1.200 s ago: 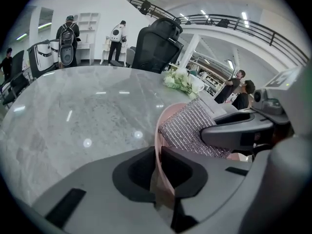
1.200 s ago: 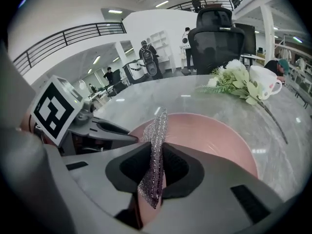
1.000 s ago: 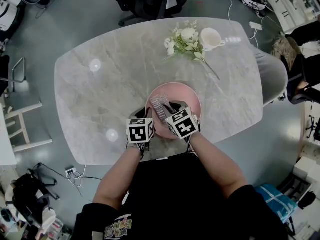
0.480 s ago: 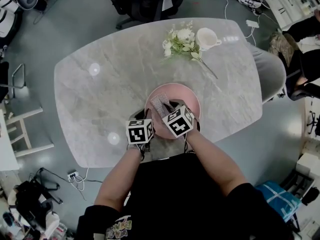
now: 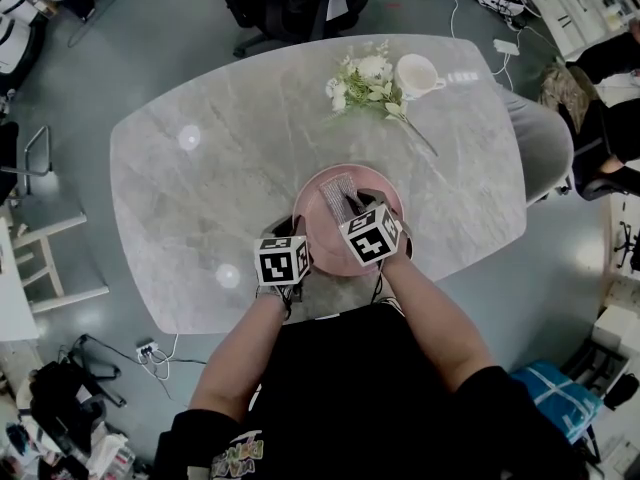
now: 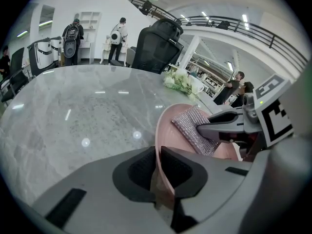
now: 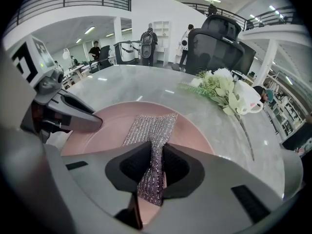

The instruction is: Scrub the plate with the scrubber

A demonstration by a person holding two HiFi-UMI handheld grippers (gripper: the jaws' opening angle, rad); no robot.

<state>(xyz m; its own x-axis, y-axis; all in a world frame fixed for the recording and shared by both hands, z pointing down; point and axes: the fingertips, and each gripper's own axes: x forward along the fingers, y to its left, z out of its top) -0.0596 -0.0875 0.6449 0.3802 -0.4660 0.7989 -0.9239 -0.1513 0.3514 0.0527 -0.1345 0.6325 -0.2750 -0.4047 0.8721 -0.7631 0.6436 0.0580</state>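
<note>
One plate in left tongs, one scrubber in right tongs.

The head view looks steeply down from above the person onto the oval grey marble worktop, taking in the whole top and the floor around it. The left gripper view sits low and close behind the left gripper, facing across the worktop towards a black office chair. The right gripper view rides equally close behind the right gripper, facing the same far end. All three views share the round pink plate, the silver mesh scrubber and the white flower bunch. Each gripper view catches the other gripper at its edge.
</note>
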